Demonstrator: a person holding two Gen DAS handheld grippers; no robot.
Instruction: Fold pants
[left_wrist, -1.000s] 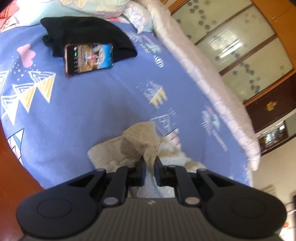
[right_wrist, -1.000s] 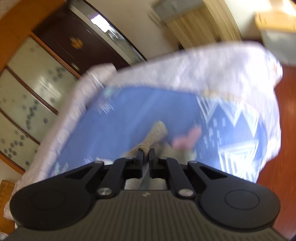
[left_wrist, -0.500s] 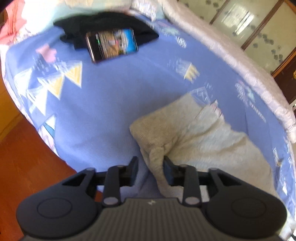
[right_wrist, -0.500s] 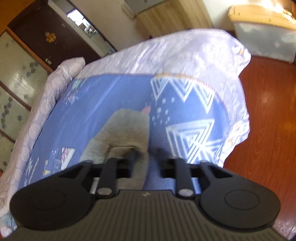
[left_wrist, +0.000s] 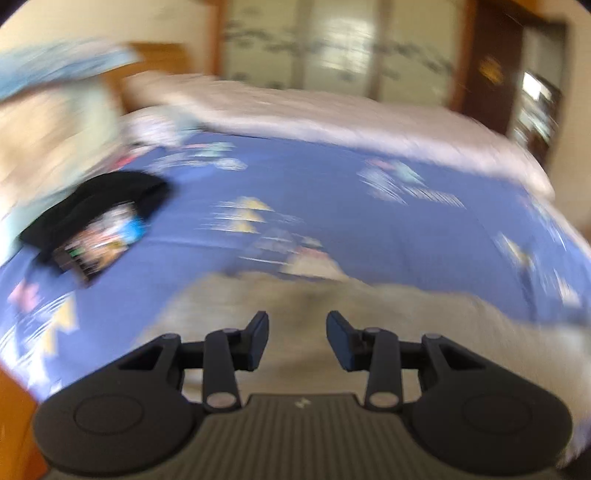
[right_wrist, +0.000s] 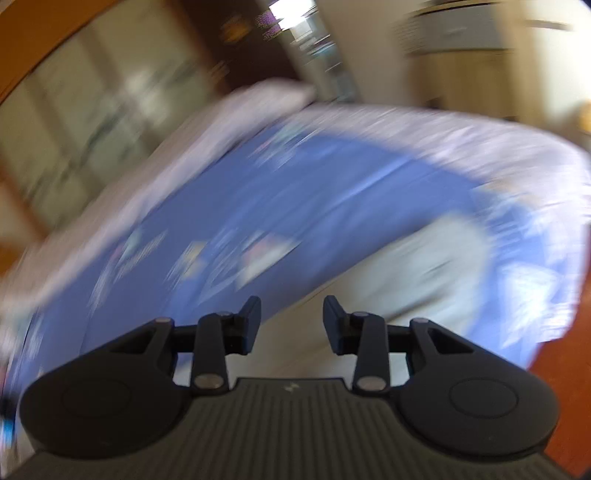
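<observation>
Both views are smeared by motion. The beige pants (left_wrist: 406, 306) lie flat on the blue patterned bedspread (left_wrist: 332, 184), just ahead of and under my left gripper (left_wrist: 296, 325). That gripper is open and nothing sits between its fingers. In the right wrist view the pants (right_wrist: 424, 273) stretch away to the right over the bedspread (right_wrist: 332, 192), near the bed's edge. My right gripper (right_wrist: 291, 310) is open too, above the near end of the cloth, and holds nothing.
A phone (left_wrist: 99, 247) with a lit screen rests against a black garment (left_wrist: 110, 195) at the left of the bed. A white quilt (left_wrist: 332, 107) lines the far side, with a glass-fronted wardrobe (right_wrist: 92, 92) behind. Wooden floor (right_wrist: 561, 369) shows beyond the bed's right edge.
Both grippers were shut on bunched pants cloth, then opened and let it go. Both have since swung and rolled level, and the pants now lie spread on the bed.
</observation>
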